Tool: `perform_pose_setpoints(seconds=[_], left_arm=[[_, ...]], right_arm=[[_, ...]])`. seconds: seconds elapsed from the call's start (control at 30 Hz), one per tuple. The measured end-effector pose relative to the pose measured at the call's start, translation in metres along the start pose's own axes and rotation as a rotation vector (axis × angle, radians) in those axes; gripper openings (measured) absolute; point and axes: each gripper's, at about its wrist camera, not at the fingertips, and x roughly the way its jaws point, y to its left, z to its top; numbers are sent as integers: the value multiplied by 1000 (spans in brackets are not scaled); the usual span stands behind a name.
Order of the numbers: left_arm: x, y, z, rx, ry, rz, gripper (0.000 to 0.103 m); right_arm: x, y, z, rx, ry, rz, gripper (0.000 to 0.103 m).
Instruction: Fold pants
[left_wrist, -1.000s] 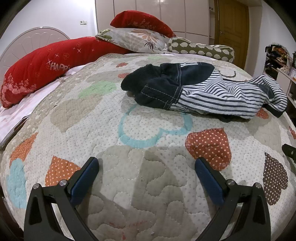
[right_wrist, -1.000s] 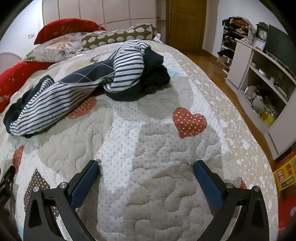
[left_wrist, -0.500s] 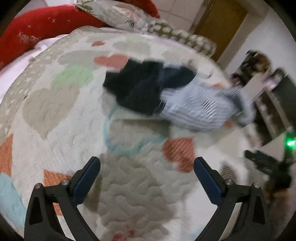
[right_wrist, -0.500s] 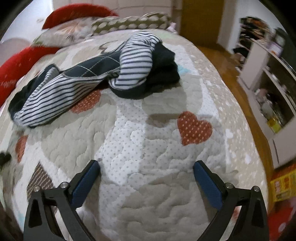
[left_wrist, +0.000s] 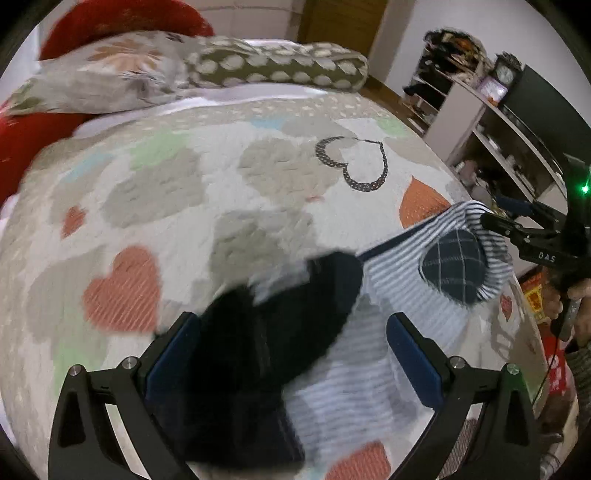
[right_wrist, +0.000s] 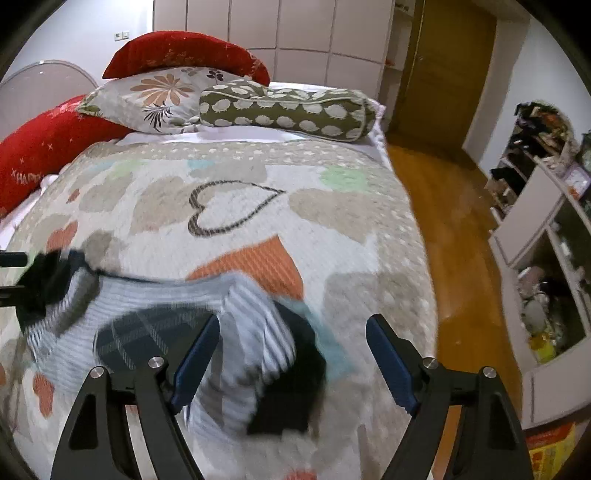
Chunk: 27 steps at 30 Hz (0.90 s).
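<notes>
The pants (left_wrist: 399, 295) are blue-and-white striped with dark navy patches and lie crumpled on the heart-patterned quilt (left_wrist: 221, 184). My left gripper (left_wrist: 291, 354) is open, its blue pads either side of the dark navy end. My right gripper (right_wrist: 291, 362) is open over the striped end (right_wrist: 243, 332) of the pants. In the left wrist view the right gripper (left_wrist: 517, 225) is at the far right, at the striped end. The image is motion-blurred around the cloth.
Red, floral and green dotted pillows (right_wrist: 284, 107) lie at the head of the bed. The bed's right edge drops to a wooden floor (right_wrist: 450, 229). Shelving with clutter (right_wrist: 546, 258) stands along the right wall.
Both grippers have moved forward from the near part of the bed to the pants, which now lie between their open fingers.
</notes>
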Motion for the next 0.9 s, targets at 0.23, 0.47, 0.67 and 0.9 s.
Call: perform_pose_setpoints(seconds=[0.23,0.47,0.67,0.9], left_arm=[[38,-13,21,31,88,4,78],[8,-21,4,43,21,76,10],[-64,-29,-30,-18,-114,42,10],[-135,-52,-135,-77,-233,-15,12]], right_arm=[[37,18,14,-49,83,58,43],[22,20,6,-16,87,117,6],[-35,28,-8,-10,-15,139,6],[-103,53,-72,-70,-87,206,6]])
